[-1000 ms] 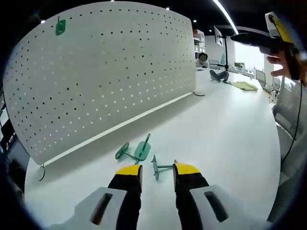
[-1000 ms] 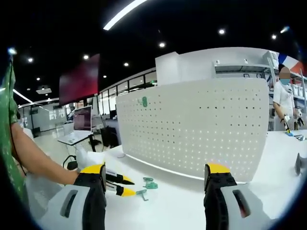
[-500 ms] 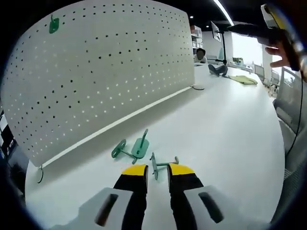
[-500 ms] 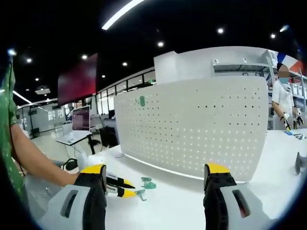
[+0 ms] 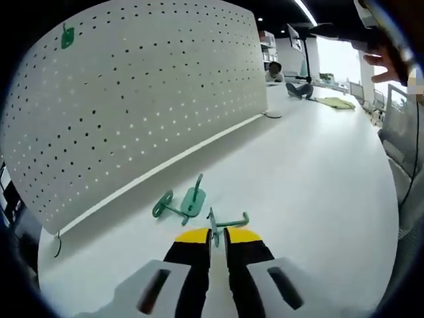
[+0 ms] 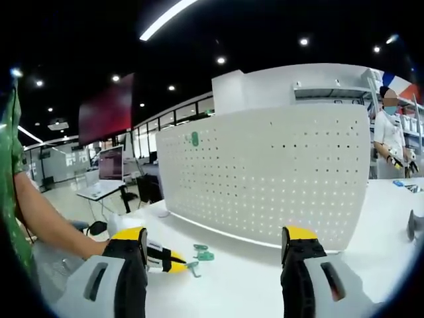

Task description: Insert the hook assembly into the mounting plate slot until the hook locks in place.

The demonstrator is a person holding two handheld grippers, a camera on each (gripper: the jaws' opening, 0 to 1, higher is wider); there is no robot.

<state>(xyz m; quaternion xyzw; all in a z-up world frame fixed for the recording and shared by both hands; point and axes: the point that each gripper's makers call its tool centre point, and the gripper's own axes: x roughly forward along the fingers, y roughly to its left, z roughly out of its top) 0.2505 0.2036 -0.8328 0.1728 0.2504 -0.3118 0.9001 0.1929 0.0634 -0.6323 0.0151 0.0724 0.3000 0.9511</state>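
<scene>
White desk [image 5: 318,172] is carrying a green hook [image 5: 225,222] just before the pegboard [image 5: 146,99]; left gripper [image 5: 218,235] fingers are pinching nearly closed on its thin stem. Looking light, stiff, slippery. Right gripper [image 6: 218,242] is hanging wide open, empty.

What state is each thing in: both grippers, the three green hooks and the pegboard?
Left gripper: shut on near hook.
Right gripper: open, raised, holding nothing.
Near hook: lying on table.
Far hook: lying loose.
Mounted hook: on pegboard.
Pegboard: upright.
</scene>
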